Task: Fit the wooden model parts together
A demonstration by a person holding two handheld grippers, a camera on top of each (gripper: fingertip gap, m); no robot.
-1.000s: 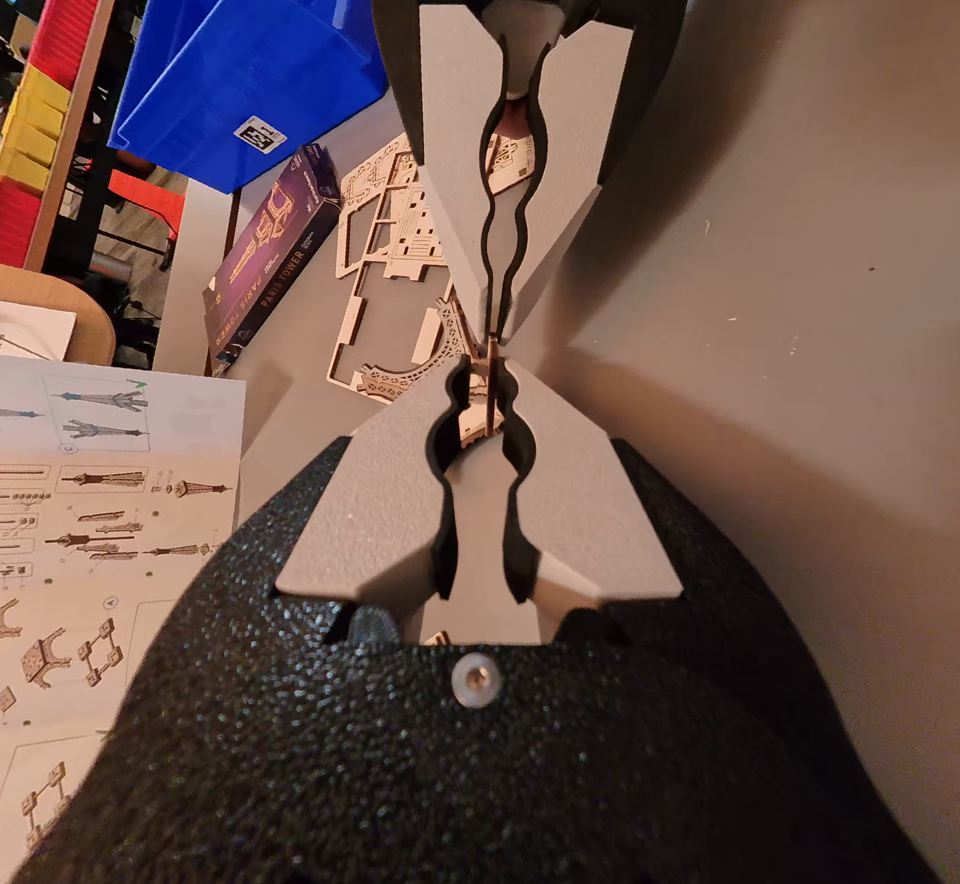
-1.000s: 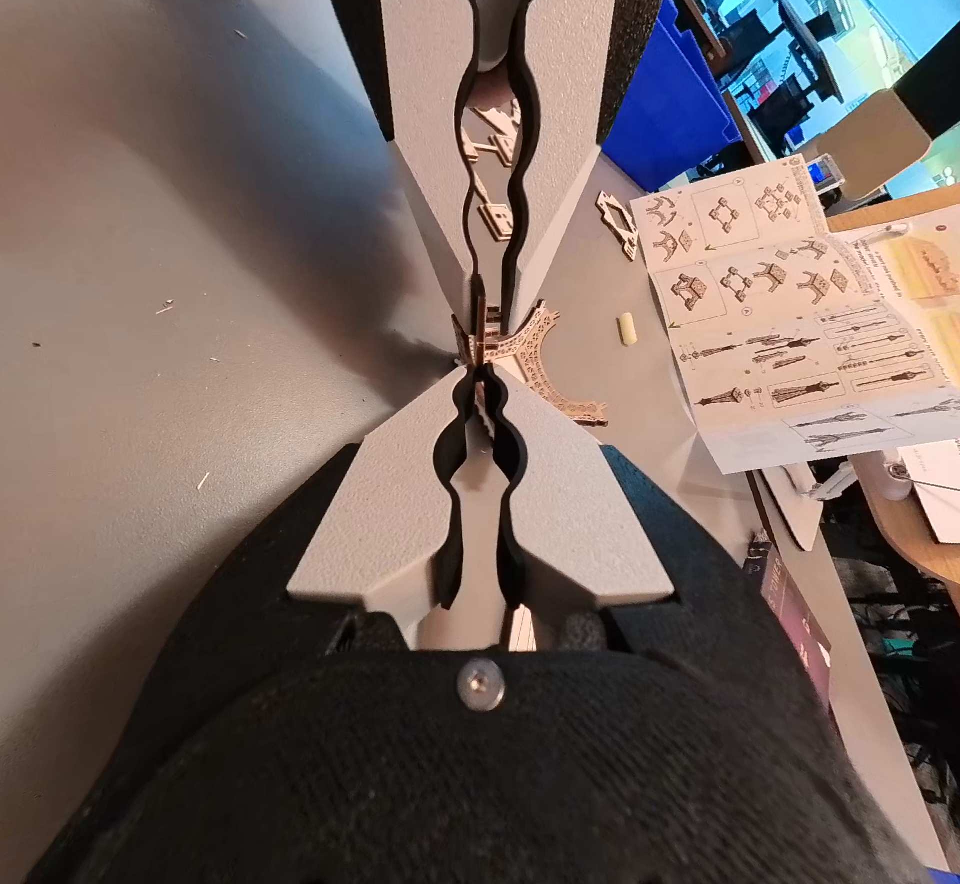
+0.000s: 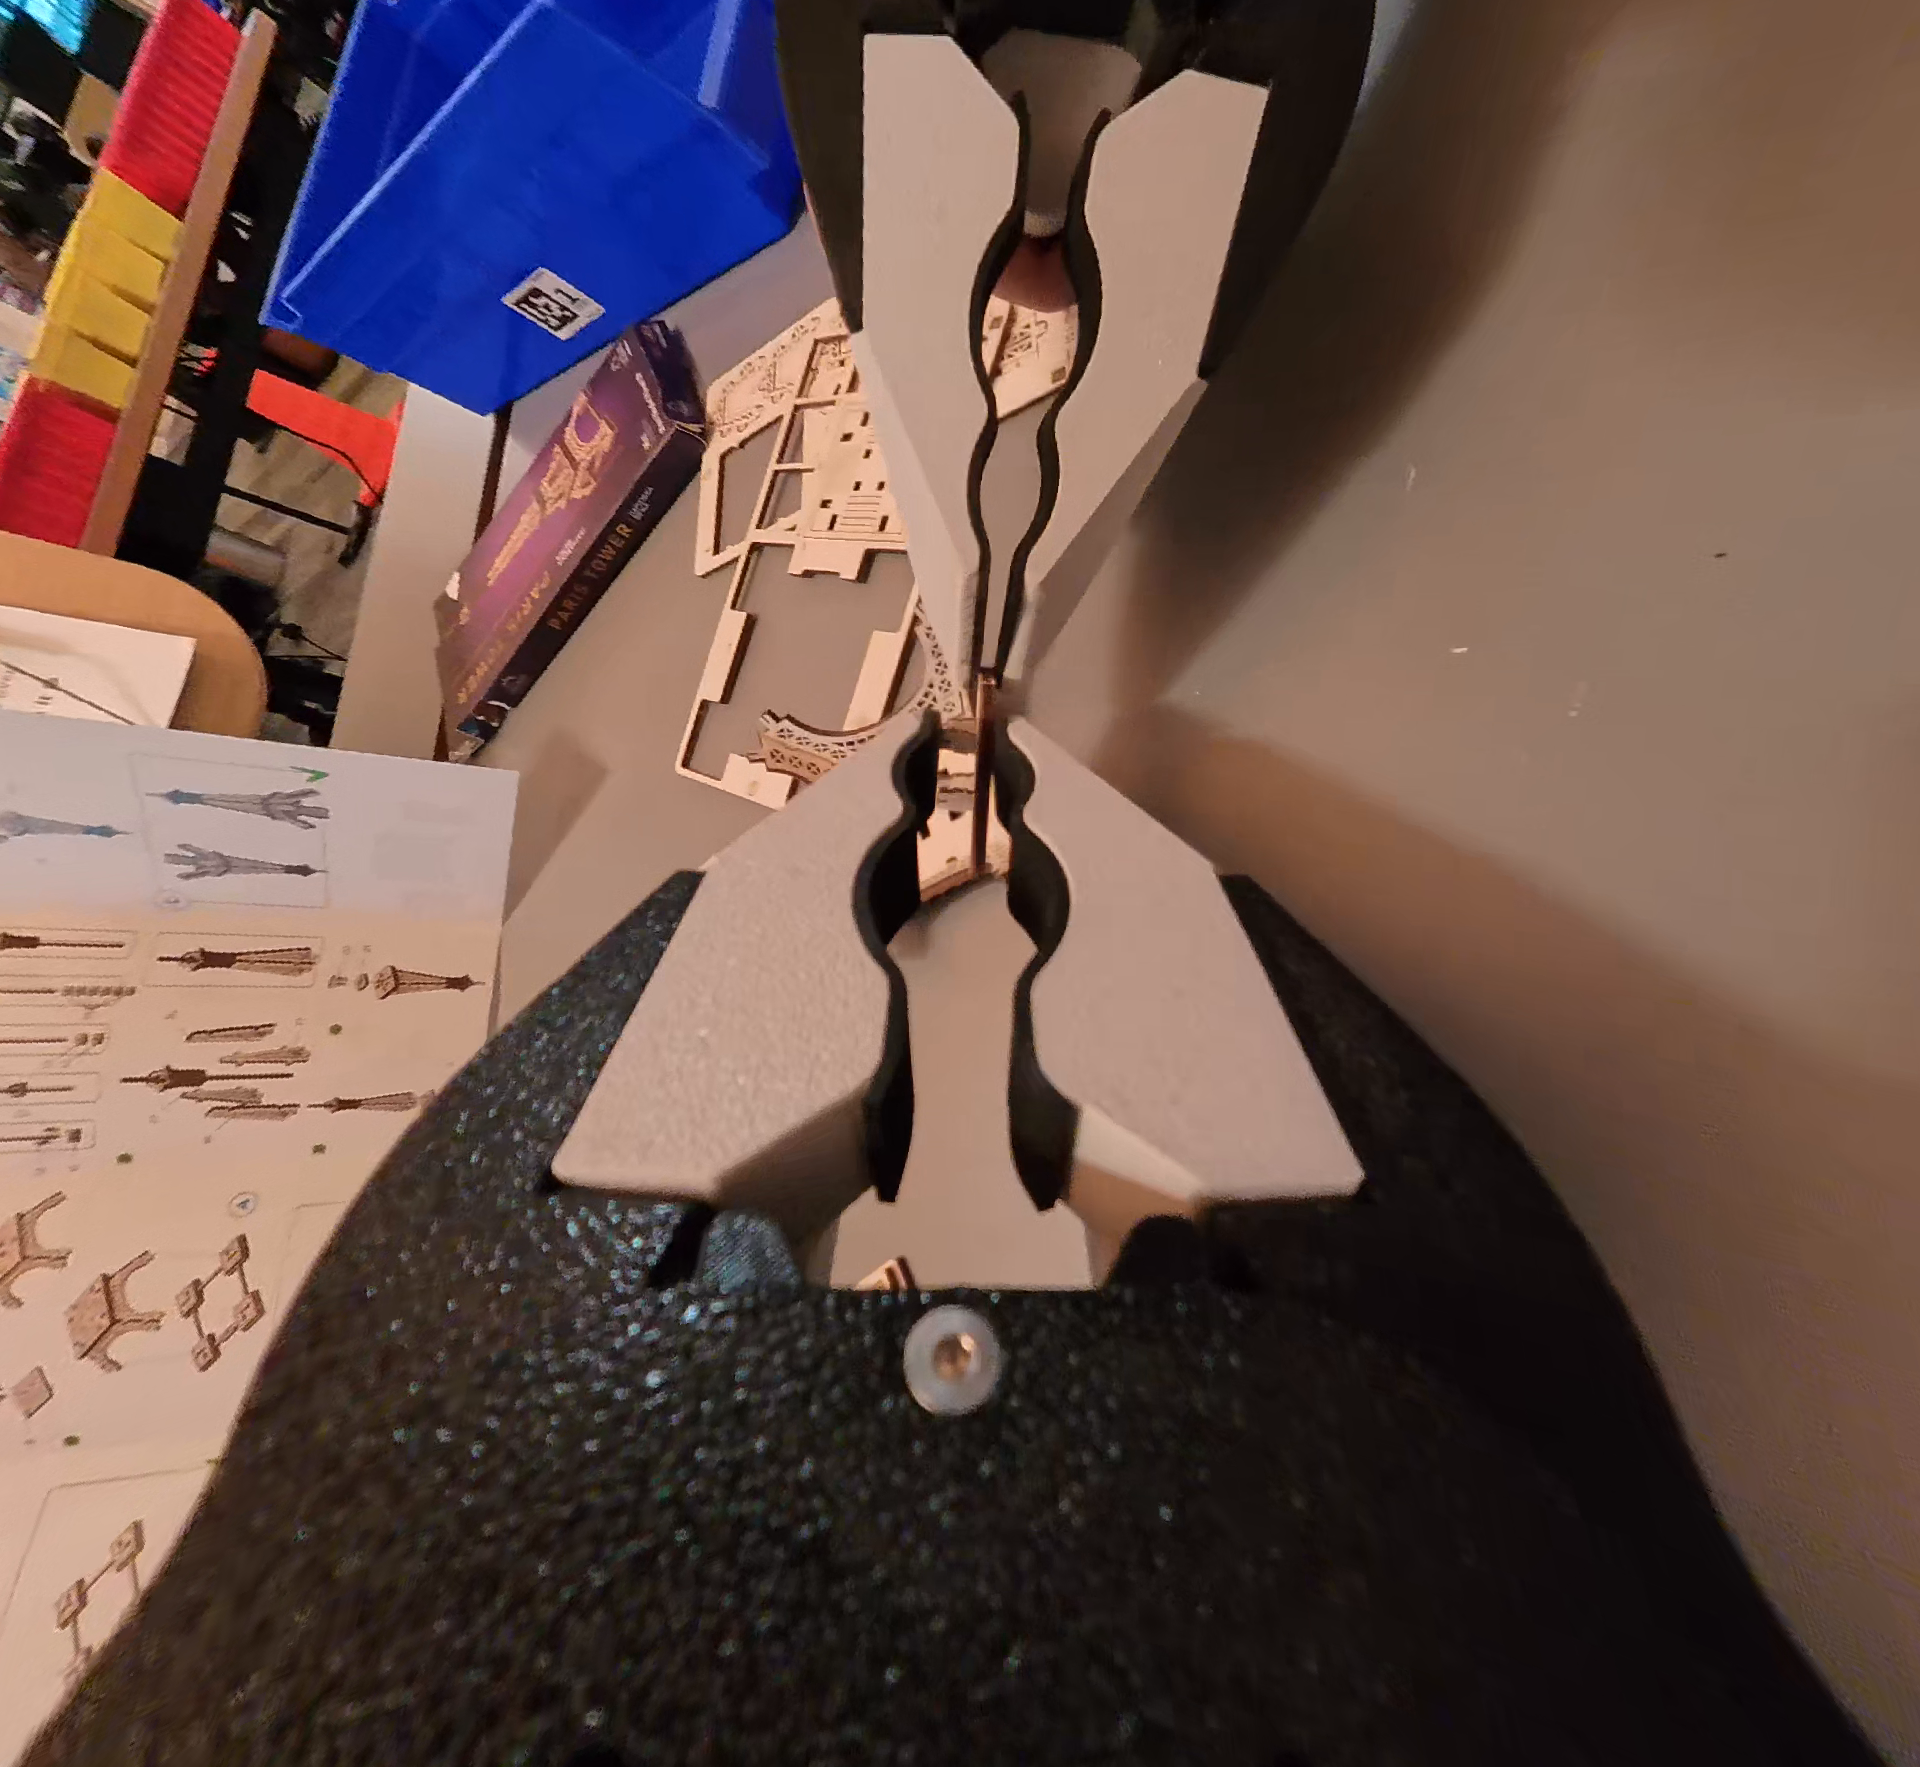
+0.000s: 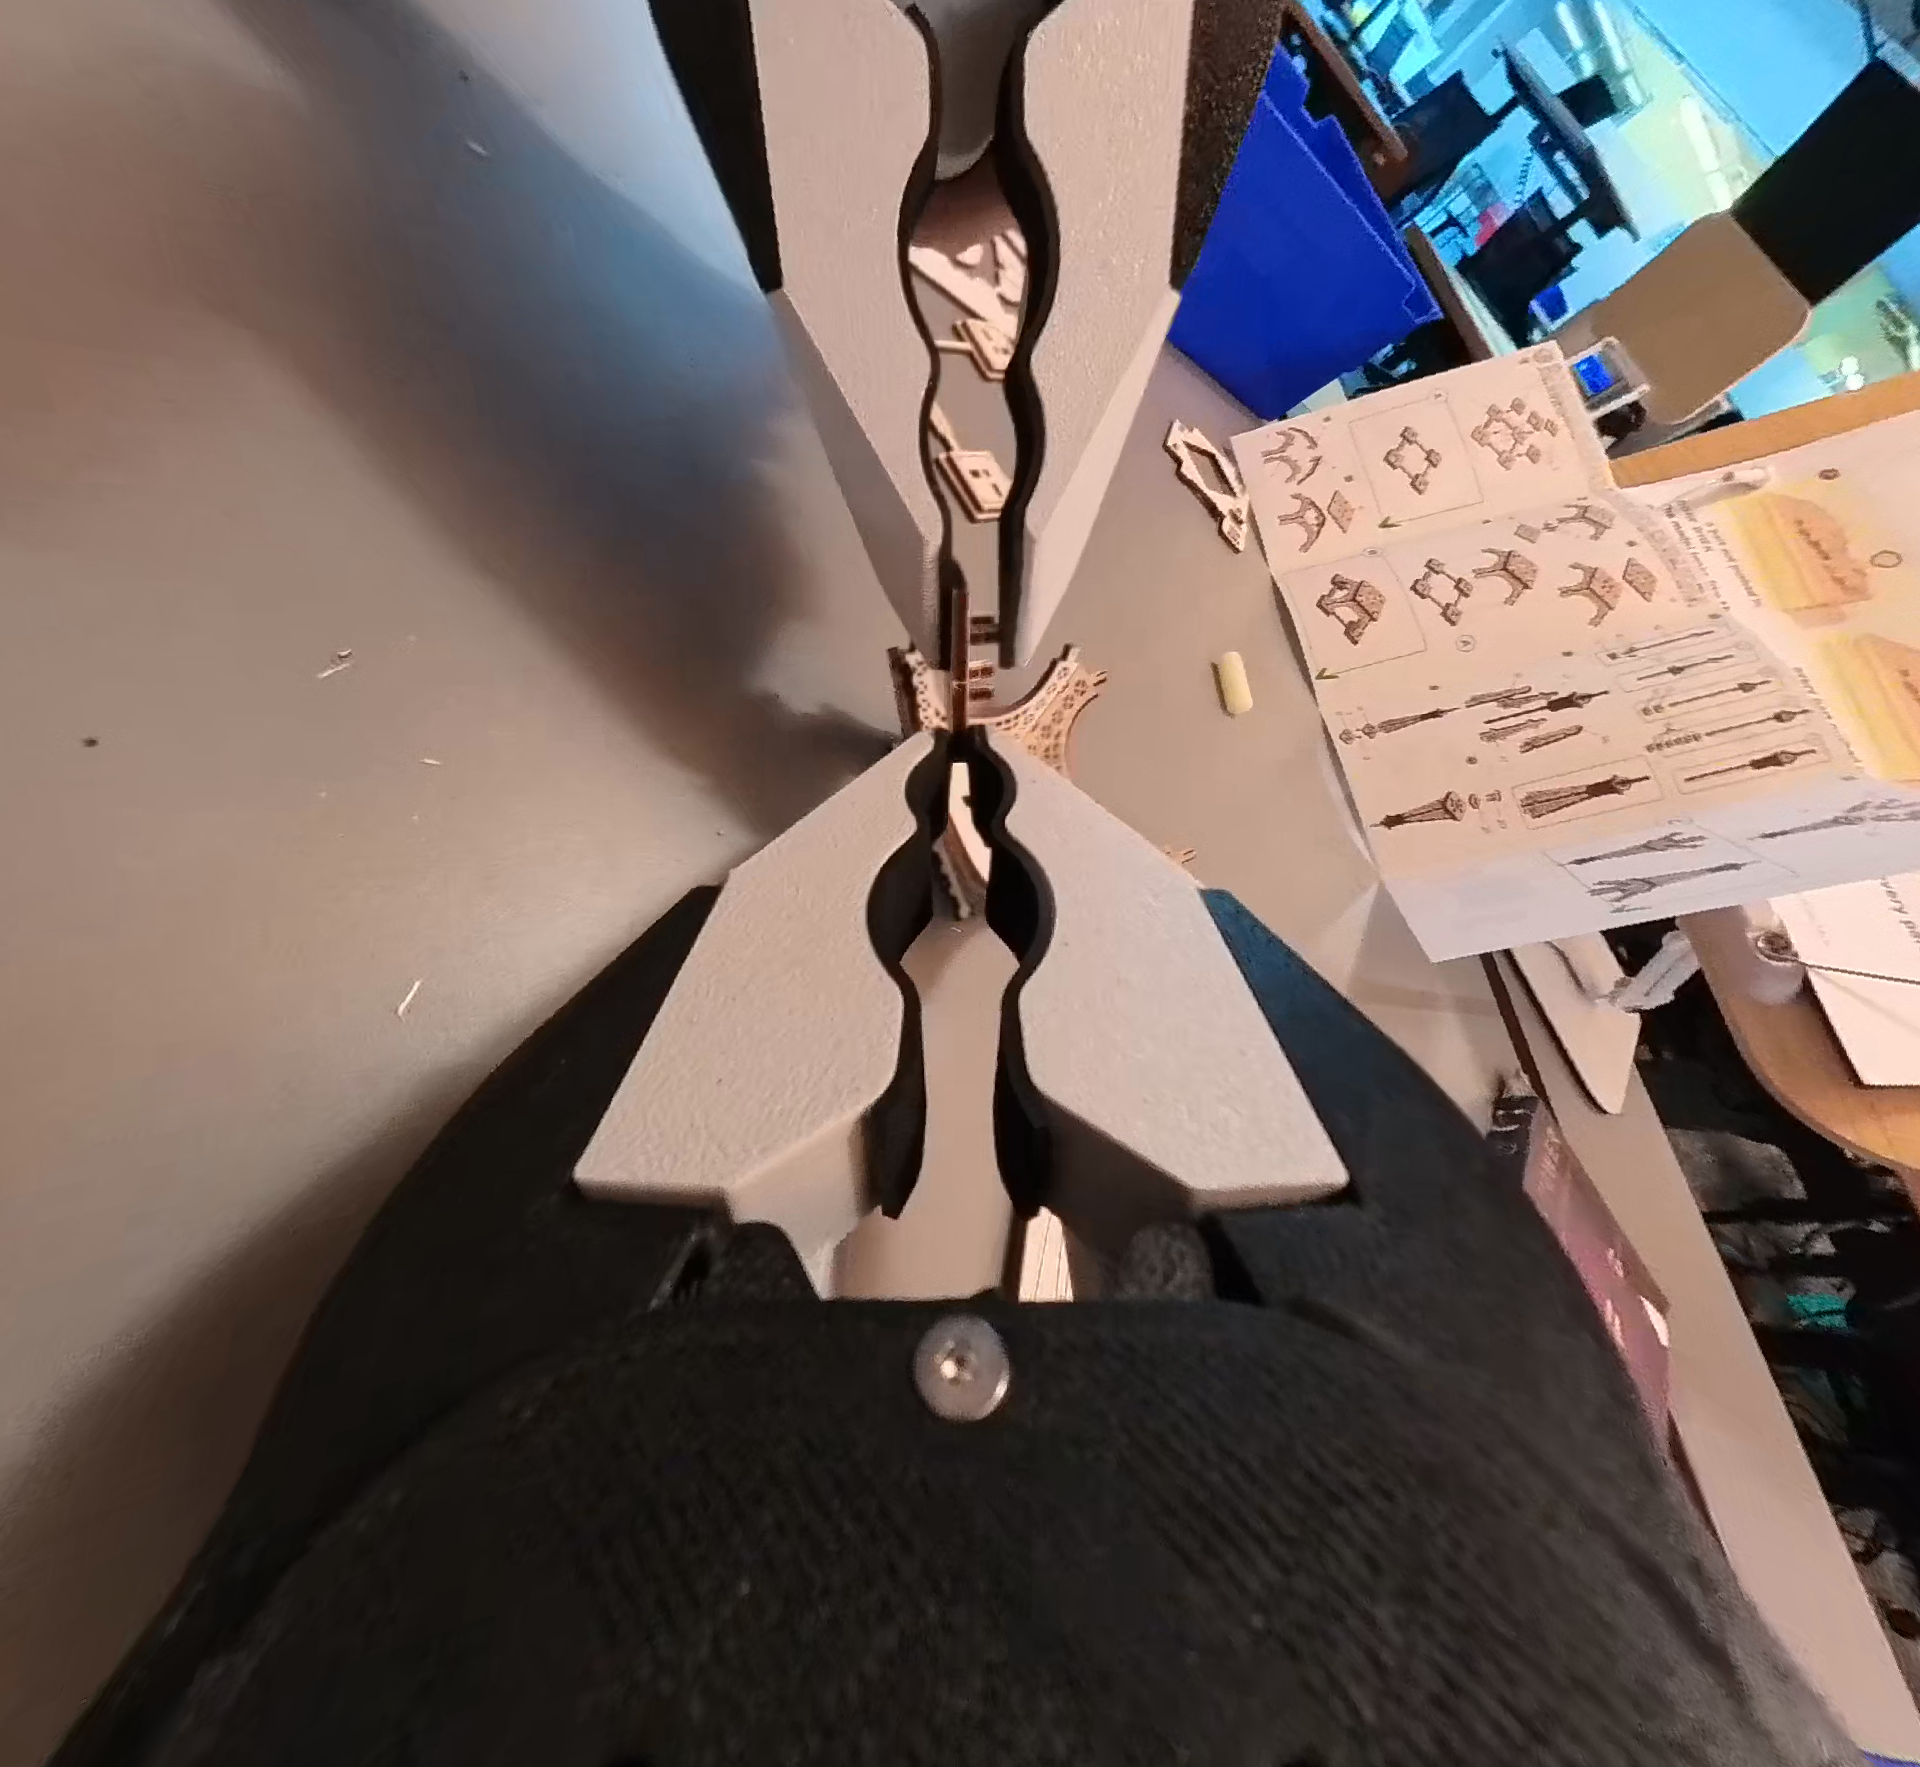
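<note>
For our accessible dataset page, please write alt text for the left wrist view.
Two grey tongs meet tip to tip over a grey table, the left tongs below and the right tongs above, both shut on a thin wooden model part. To the left lie an instruction sheet, a punched wooden sheet, a dark box and a blue bin.

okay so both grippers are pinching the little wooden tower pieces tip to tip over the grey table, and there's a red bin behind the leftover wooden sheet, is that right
Not quite: the bin behind the leftover wooden sheet is blue, as the left wrist view shows. The rest holds: the left gripper and the right gripper meet tip to tip, each shut on wooden tower pieces, over the grey table.
</note>
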